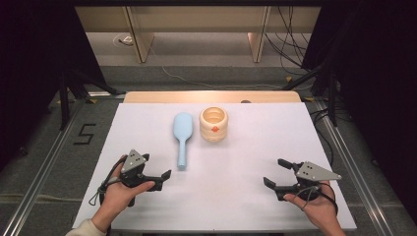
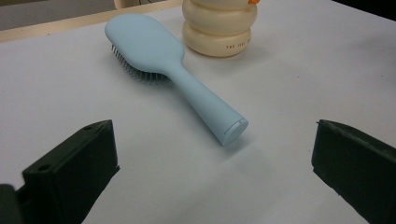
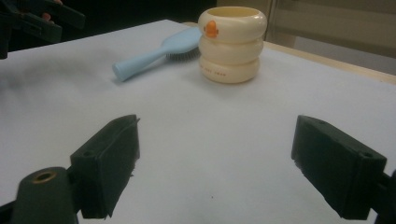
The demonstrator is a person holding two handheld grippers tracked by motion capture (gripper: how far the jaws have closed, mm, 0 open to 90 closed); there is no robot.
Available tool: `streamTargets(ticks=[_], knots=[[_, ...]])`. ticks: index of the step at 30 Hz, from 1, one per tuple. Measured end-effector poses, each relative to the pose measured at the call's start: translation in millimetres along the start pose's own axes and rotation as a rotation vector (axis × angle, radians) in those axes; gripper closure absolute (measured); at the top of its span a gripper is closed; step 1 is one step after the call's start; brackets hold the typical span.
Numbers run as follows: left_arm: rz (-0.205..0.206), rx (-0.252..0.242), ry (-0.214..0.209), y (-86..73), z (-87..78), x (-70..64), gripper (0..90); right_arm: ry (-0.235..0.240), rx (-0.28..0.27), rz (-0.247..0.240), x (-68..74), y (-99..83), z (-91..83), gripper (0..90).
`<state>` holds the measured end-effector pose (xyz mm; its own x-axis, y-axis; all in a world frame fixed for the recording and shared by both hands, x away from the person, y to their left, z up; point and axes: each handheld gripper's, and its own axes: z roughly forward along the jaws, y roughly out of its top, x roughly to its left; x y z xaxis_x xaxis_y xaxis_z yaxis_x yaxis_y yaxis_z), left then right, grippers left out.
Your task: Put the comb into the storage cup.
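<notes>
Nearest to us, at the bottom edge of the high view, we see two hands coming in over a white table [image 1: 231,206]. At about 7 o'clock on the table, the person's left hand [image 1: 117,194] holds the left gripper [image 1: 158,180], with a grey three-cornered plate on its top and a dark cable looping beside the wrist. Its jaws stand wide apart and grasp nothing; in the left gripper view we see the bare white surface between them. At about 5 o'clock, the right hand [image 1: 314,209] holds the right gripper [image 1: 275,173], also with a grey plate on top. Its jaws are released too, far from each other, with nothing between them.

Farther from us, near the middle and a little toward 11 o'clock, lies a light blue hairbrush [image 1: 182,136]. Its handle end points toward 6 o'clock and its broad head toward 12 o'clock. In the left gripper view the hairbrush [image 2: 173,70] lies with the bristles down on the table, and the flat end of the handle is between the two jaws but well ahead of them, not touching.

Just beside the head of the brush, at its 3 o'clock side, stands a cream cup [image 1: 213,124] with ringed walls, upright and open at the top. It has a small orange mark on its front. We cannot tell if the cup and the brush touch.
</notes>
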<state>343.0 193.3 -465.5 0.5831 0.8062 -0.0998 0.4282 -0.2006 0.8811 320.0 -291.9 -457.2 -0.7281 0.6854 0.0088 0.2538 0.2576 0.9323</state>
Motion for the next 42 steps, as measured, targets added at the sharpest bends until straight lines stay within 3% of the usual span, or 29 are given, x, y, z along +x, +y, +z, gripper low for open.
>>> streamTargets(ticks=[6,10,11,13,15,17,18,19,23,33,38,42], knots=[[0.002,0.002,0.000,0.1,0.3,-0.5,0.2,-0.002,0.001,0.002,0.0,-0.3,-0.5,16.2],[-0.011,-0.002,0.013,3.0,1.3,-1.9,6.6,-0.002,0.000,0.004,-0.3,-0.4,0.0,16.2],[-0.012,-0.005,0.020,4.8,2.0,-3.1,15.8,-0.002,0.000,0.002,-0.5,-0.5,0.9,16.2],[0.025,-0.003,0.043,11.7,6.0,-8.4,24.2,-0.004,0.003,0.003,-0.5,-0.6,1.3,16.2],[0.025,-0.006,0.051,14.2,7.7,-10.0,37.7,-0.007,0.003,0.001,-1.1,-0.4,1.4,16.2],[-0.003,-0.007,0.057,18.6,11.8,-12.5,54.1,-0.010,0.004,0.009,-1.4,-0.3,1.1,16.3],[-0.014,-0.012,0.051,20.5,14.2,-13.4,62.9,-0.011,0.004,0.009,-1.7,-0.5,1.3,16.3],[-0.026,-0.002,0.018,24.0,20.7,-15.6,70.1,-0.010,0.005,0.008,-2.1,-0.7,1.4,16.4],[-0.013,0.042,0.014,29.9,34.7,-21.0,87.7,-0.005,0.009,0.009,-2.3,-1.2,2.5,16.5],[0.006,0.234,0.063,45.7,102.0,-32.3,89.7,-0.005,0.014,0.010,-3.9,-2.5,2.8,16.8],[0.014,0.282,0.079,47.9,115.3,-34.8,89.8,-0.002,0.017,0.015,-4.0,-2.5,2.3,16.9],[0.012,0.306,0.066,46.6,124.6,-35.3,89.7,-0.007,0.024,0.021,-4.9,-3.5,3.0,17.1]])
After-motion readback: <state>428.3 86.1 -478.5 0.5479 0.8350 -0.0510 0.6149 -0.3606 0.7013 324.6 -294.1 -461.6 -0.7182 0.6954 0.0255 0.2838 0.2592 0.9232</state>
